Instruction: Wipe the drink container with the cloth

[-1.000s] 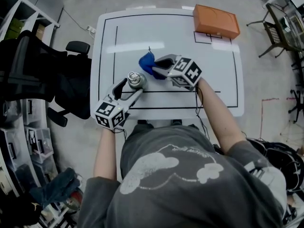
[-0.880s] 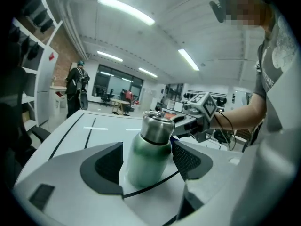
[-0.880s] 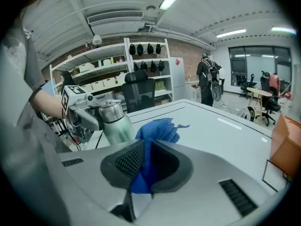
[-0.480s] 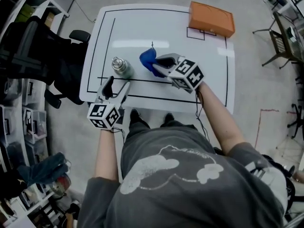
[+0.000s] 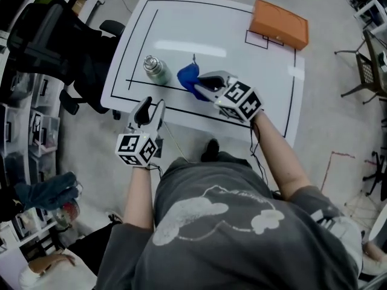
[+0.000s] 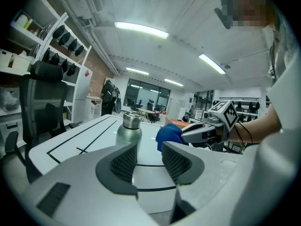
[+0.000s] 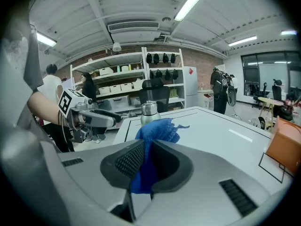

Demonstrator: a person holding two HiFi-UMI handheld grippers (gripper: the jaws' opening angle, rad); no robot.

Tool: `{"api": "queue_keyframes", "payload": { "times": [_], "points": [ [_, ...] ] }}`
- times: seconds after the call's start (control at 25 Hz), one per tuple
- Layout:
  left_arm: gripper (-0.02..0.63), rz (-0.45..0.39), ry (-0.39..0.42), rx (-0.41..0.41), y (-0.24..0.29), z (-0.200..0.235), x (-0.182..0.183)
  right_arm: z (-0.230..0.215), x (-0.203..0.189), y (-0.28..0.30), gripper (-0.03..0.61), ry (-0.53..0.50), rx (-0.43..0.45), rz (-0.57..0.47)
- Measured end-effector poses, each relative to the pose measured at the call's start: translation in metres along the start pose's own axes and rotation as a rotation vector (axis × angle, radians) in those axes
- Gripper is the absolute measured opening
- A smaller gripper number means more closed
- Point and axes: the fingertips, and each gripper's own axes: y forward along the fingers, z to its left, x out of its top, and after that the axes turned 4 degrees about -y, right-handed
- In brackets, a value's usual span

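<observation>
Nearest us, our left gripper (image 6: 149, 160) is closing on nothing — the bottle (image 5: 155, 69) stands apart, ahead of its jaws, on the table (image 5: 236, 47). Our right gripper (image 7: 146, 166) pinches the cloth (image 5: 186, 76) near the bottle.

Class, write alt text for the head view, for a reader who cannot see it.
A person holds the right gripper shut on a blue cloth over a white table, beside a metal bottle. The left gripper hangs at the table's near edge, short of the bottle, its empty jaws closing. An orange box sits at the far right corner.
</observation>
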Motion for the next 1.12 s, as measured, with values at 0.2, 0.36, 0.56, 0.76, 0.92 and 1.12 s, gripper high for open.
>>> {"api": "queue_keyframes", "payload": {
  "times": [0.2,0.36,0.56,0.76,0.92,1.12],
  "points": [
    [0.107,-0.025,-0.021,0.032,-0.008,0.006,0.001,0.004,0.001,0.004,0.051,0.007,0.002,-0.003],
    [0.048,-0.028,-0.033,0.060,-0.017,0.018,-0.007,0.010,0.003,0.009,0.052,0.000,-0.014,-0.008],
    [0.012,-0.045,-0.052,0.085,-0.034,0.026,-0.013,0.021,0.006,0.010,0.051,-0.008,-0.049,-0.003],
    [0.005,-0.040,-0.053,0.089,-0.065,0.030,-0.020,0.041,0.011,0.009,0.051,-0.016,-0.129,-0.009],
    [0.005,-0.055,-0.074,0.091,-0.093,0.028,-0.026,0.064,0.010,0.005,0.051,-0.026,-0.151,-0.003],
    [0.005,-0.062,-0.087,0.098,-0.128,0.025,-0.037,0.098,0.006,-0.001,0.051,-0.013,-0.150,-0.003]
  ]
}}
